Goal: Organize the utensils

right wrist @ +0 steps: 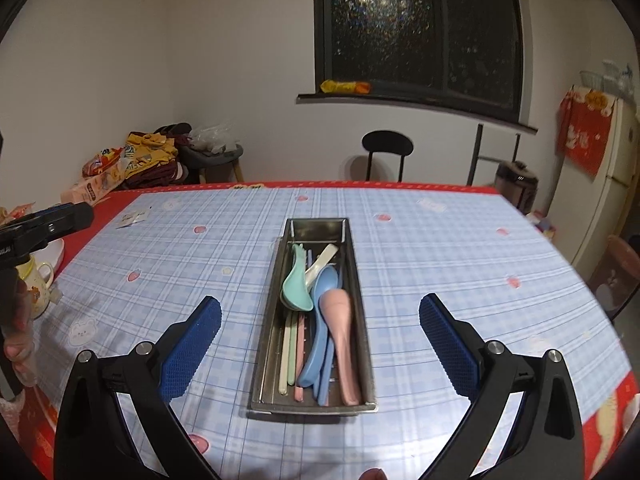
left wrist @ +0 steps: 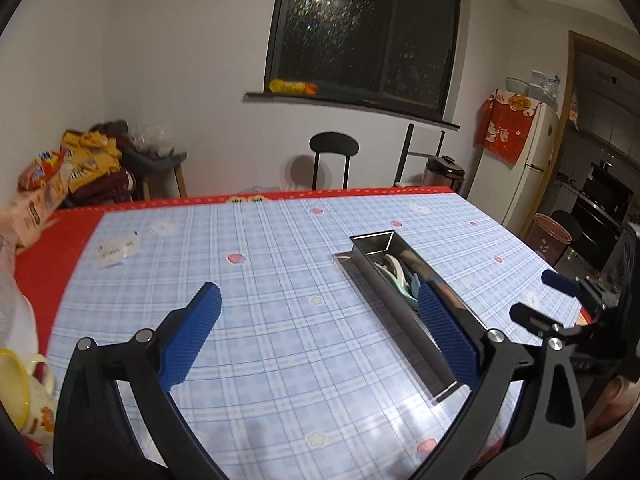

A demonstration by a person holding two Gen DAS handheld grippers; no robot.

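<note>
Utensils [right wrist: 320, 312] lie together in the steel tray [right wrist: 362, 320] at the middle of the counter [right wrist: 460, 272], just ahead of the right claw: a green spoon [right wrist: 296, 290] at ten o'clock of the pile, a white spoon [right wrist: 322, 264] at twelve, a blue spoon [right wrist: 320, 320] and a pink spoon [right wrist: 340, 336] toward four, with pale chopsticks [right wrist: 290, 344] along the tray's left wall.

At nine o'clock in the right wrist view a mug [right wrist: 36, 280] stands by the counter edge, close to the left claw [left wrist: 316, 332]; a careless sweep of that hand could knock it off. The left claw is spread wide and holds nothing. Its right-hand finger [left wrist: 448, 336] overlaps the tray in its own view, so a drop there could clip the rim and skid the tray.

The right claw [right wrist: 320, 340] is likewise spread and empty above the tray's near end. The heaped spoons cross each other; reaching in could lever one out onto the counter.
</note>
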